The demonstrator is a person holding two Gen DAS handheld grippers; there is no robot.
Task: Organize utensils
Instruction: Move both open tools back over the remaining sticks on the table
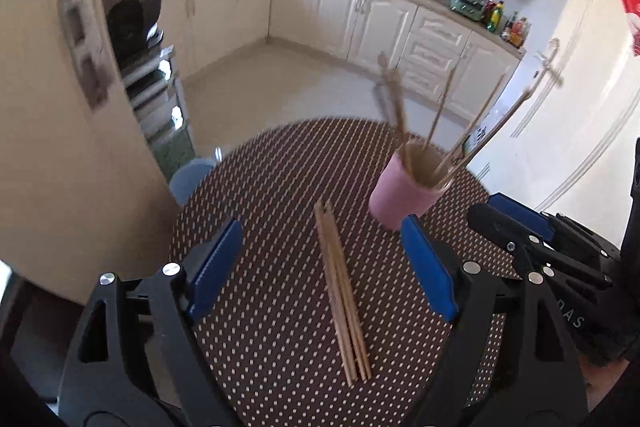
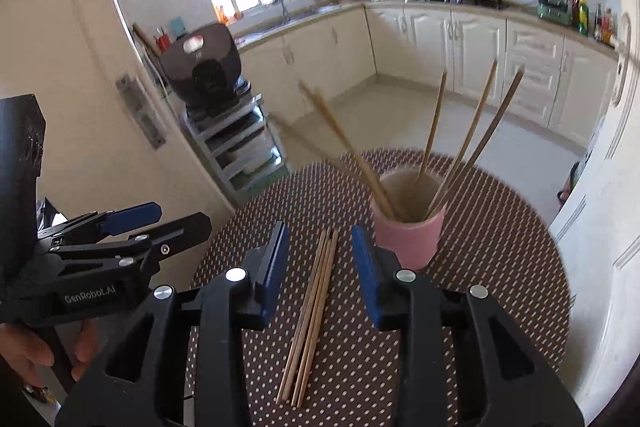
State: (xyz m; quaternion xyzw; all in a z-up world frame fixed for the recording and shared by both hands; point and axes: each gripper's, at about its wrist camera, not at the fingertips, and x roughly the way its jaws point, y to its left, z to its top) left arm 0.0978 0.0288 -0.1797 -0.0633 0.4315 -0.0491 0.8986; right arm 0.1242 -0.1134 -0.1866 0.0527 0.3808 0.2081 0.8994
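Several loose wooden chopsticks (image 1: 344,299) lie in a bundle on the round brown dotted table (image 1: 260,195). Above them my left gripper (image 1: 320,227) stands wide open, a finger on each side, touching nothing. A pink cup (image 1: 404,187) behind them holds several upright chopsticks, two of them blurred. In the right wrist view the same bundle of chopsticks (image 2: 312,315) lies below my right gripper (image 2: 320,233), which is partly open and empty. The pink cup (image 2: 408,235) stands just past its right finger. The left gripper (image 2: 180,217) shows at the left, and the right gripper (image 1: 512,223) shows at the right of the left wrist view.
The table's edge (image 2: 500,247) drops to a tiled kitchen floor. A metal rack (image 2: 236,143) with a black appliance (image 2: 204,67) stands to the left beyond it. A grey-blue seat (image 1: 192,175) sits by the table's left rim. A person's hand (image 2: 24,351) holds the left gripper.
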